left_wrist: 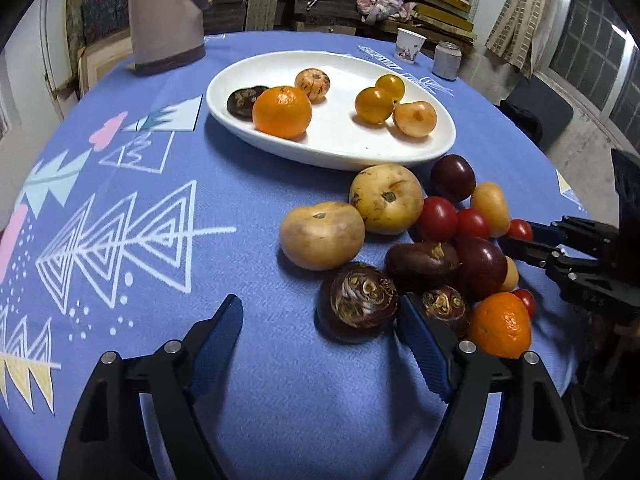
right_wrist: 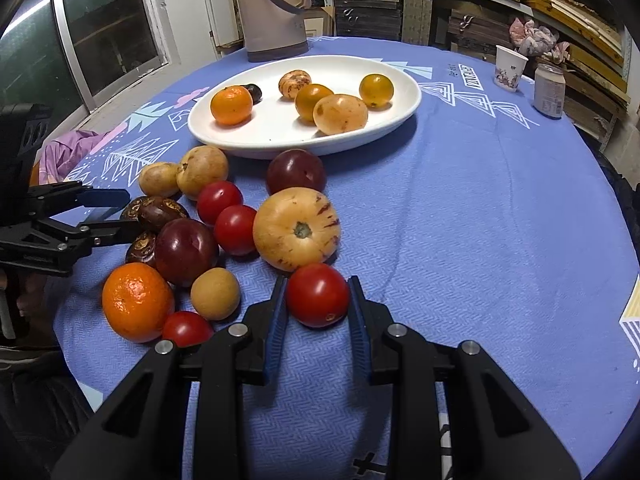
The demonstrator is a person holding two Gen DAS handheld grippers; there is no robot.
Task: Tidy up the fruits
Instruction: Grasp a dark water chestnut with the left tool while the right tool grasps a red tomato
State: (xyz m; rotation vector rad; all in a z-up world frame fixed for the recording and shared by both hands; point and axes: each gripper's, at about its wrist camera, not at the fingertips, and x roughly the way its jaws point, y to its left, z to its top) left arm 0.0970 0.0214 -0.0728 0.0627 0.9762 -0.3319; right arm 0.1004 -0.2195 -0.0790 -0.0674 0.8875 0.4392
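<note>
A white oval plate (left_wrist: 340, 148) (right_wrist: 264, 136) at the back holds an orange, a dark chestnut and several yellow fruits. A pile of loose fruit lies on the blue cloth in front of it. My right gripper (right_wrist: 318, 300) is shut on a red tomato (right_wrist: 317, 295) at the pile's near edge; it also shows in the left wrist view (left_wrist: 516, 240). My left gripper (left_wrist: 320, 316) is open, low over the cloth, with a dark water chestnut (left_wrist: 358, 302) just inside its right finger. In the right wrist view the left gripper (right_wrist: 116, 210) sits by the chestnuts.
A beige thermos jug (right_wrist: 272, 8) stands behind the plate. A paper cup (right_wrist: 510, 68) and a small can (right_wrist: 549, 90) stand at the far right. A purple cloth (right_wrist: 68, 152) lies off the table's left edge. Shelves of boards fill the background.
</note>
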